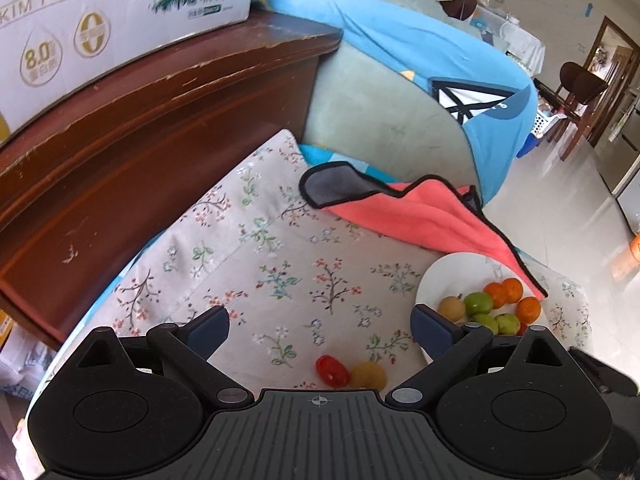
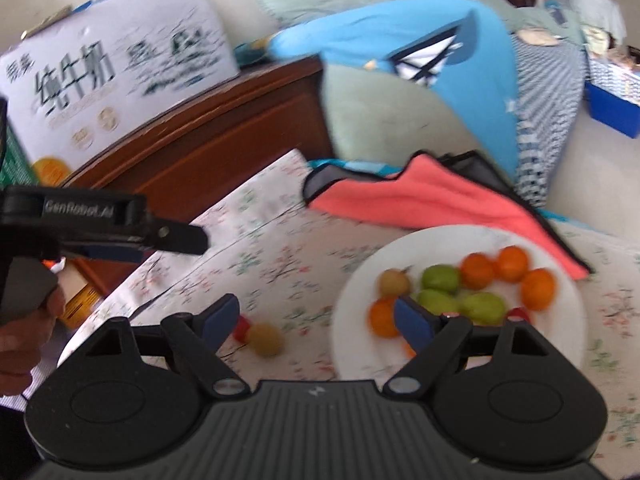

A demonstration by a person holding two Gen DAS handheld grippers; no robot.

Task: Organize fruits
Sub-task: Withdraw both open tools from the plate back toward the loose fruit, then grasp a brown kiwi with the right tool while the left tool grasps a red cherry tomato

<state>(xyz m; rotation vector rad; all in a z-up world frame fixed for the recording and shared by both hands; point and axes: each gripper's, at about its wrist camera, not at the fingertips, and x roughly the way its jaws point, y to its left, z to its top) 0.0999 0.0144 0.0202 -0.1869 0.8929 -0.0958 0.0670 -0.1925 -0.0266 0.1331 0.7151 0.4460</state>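
Fruits (image 2: 472, 292) fill plate (image 2: 360, 344); carton (image 1: 100, 20) reads "PURE MILK".

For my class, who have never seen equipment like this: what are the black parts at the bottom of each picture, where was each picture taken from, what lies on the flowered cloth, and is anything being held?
There is no robot here. A person holds a hand-operated gripper in each hand, and each carries a wide-angle camera looking along its two fingers. One picture comes from the left gripper, the other from the right gripper. The right view also shows the left gripper from the side. On the flowered cloth sits a white plate of orange and green fruits. Beside the plate lie two loose fruits, a small red tomato and a yellowish fruit. A pink towel lies behind the plate. Both grippers are open and hold nothing.
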